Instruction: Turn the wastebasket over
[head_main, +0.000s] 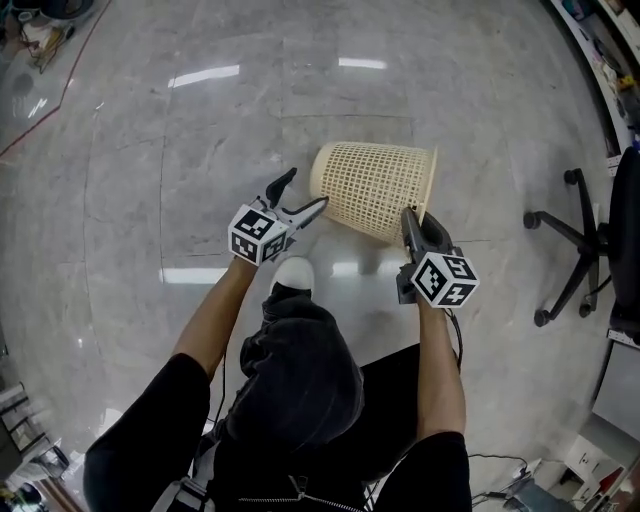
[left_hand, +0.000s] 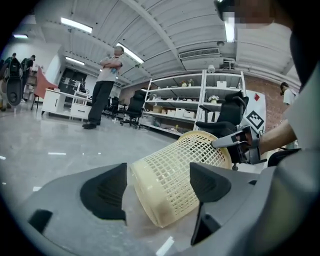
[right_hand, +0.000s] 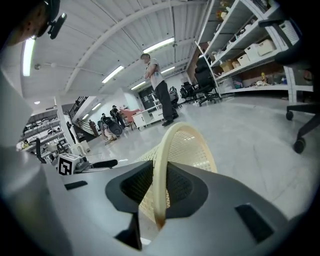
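The cream mesh wastebasket (head_main: 375, 185) hangs tilted on its side over the glossy floor, closed base to the left and open rim to the right. My right gripper (head_main: 412, 222) is shut on the rim's near edge; in the right gripper view the rim (right_hand: 162, 165) runs between the two pads of this gripper (right_hand: 156, 187). My left gripper (head_main: 308, 187) stands open just left of the base, apart from it. In the left gripper view the basket's base (left_hand: 165, 190) shows in the gap of this gripper (left_hand: 157, 186), with no pad touching it.
A black office chair (head_main: 575, 250) stands to the right. My own shoe (head_main: 293, 272) rests on the floor just below the basket. Shelving (left_hand: 200, 100) and a standing person (left_hand: 102, 85) are farther off across the room.
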